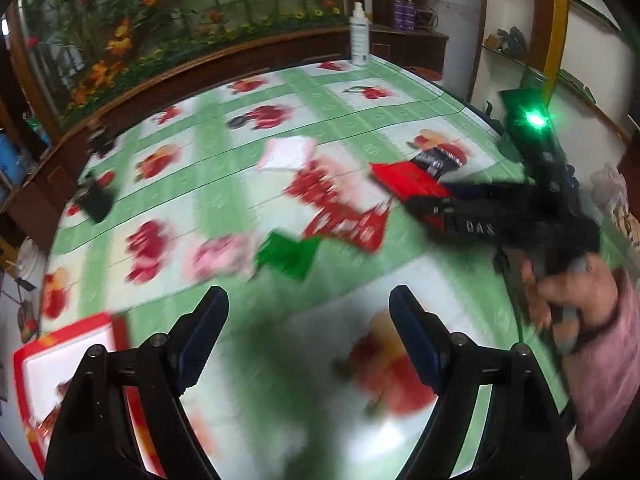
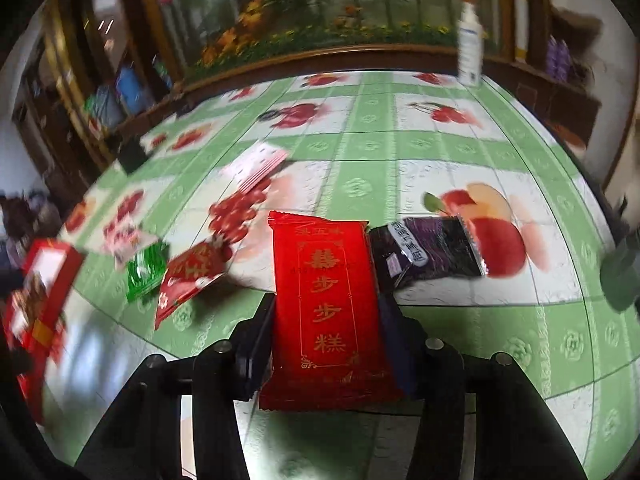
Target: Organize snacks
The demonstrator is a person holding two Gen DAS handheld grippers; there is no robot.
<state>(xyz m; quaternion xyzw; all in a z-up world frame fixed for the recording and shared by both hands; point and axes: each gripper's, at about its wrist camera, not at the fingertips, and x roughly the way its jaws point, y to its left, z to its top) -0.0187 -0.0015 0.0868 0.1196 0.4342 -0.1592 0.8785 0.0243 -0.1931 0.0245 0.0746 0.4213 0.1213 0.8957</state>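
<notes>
Gold lettering is showing clearly only in the right wrist view, where the red packet is sitting lengthwise between the right tongs, both pads pressing its flat, glossy sides. From the left wrist view that same red packet is appearing only as a smeared red slab at the tip of the right tongs, gripped by a hand in a pink sleeve, with a green light glowing on the rig above.

Left tongs are standing wide apart with nothing between them, hanging over the table, whose smooth cloth is printed in green bands and fruit squares.

Beside the held packet a dark purple packet with a crimped foil edge is lying flat on the table. Further left a crinkled red-and-white wrapper, a shiny green sachet and a pale pink packet are lying scattered. A red-rimmed box is sitting at the far left edge, blurred. A tall white bottle is standing upright at the back of the table.
</notes>
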